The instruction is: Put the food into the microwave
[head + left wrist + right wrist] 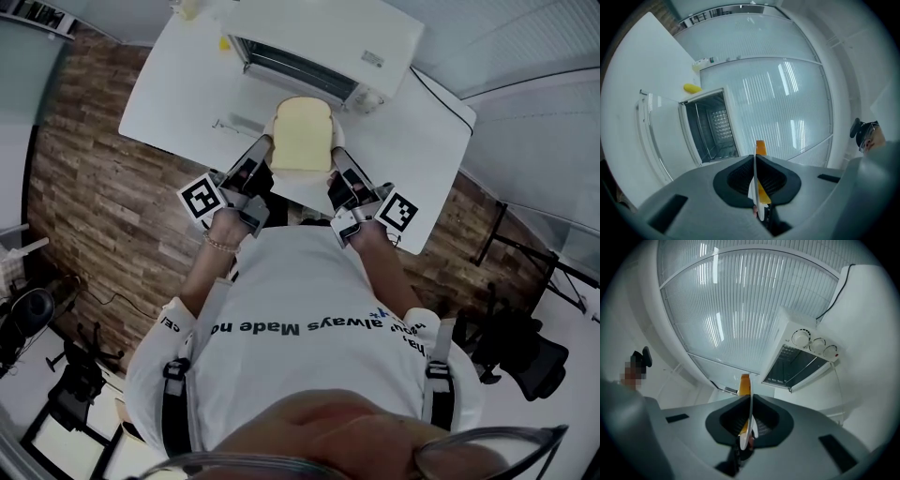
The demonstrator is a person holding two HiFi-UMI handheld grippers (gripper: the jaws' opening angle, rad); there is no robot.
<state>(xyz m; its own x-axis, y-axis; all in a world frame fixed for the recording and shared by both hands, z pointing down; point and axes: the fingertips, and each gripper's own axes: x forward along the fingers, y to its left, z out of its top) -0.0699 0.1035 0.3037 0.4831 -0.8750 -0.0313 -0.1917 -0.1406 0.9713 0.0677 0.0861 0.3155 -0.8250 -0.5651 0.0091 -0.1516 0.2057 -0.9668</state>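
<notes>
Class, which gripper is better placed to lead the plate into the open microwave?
Probably the left gripper: its view looks straight into the microwave. The right gripper also clamps the plate.

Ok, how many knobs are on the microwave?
3. They sit in a row on the front panel of the microwave, clear in the right gripper view: first knob, middle knob, last knob by the red dot. None looks hidden.
</notes>
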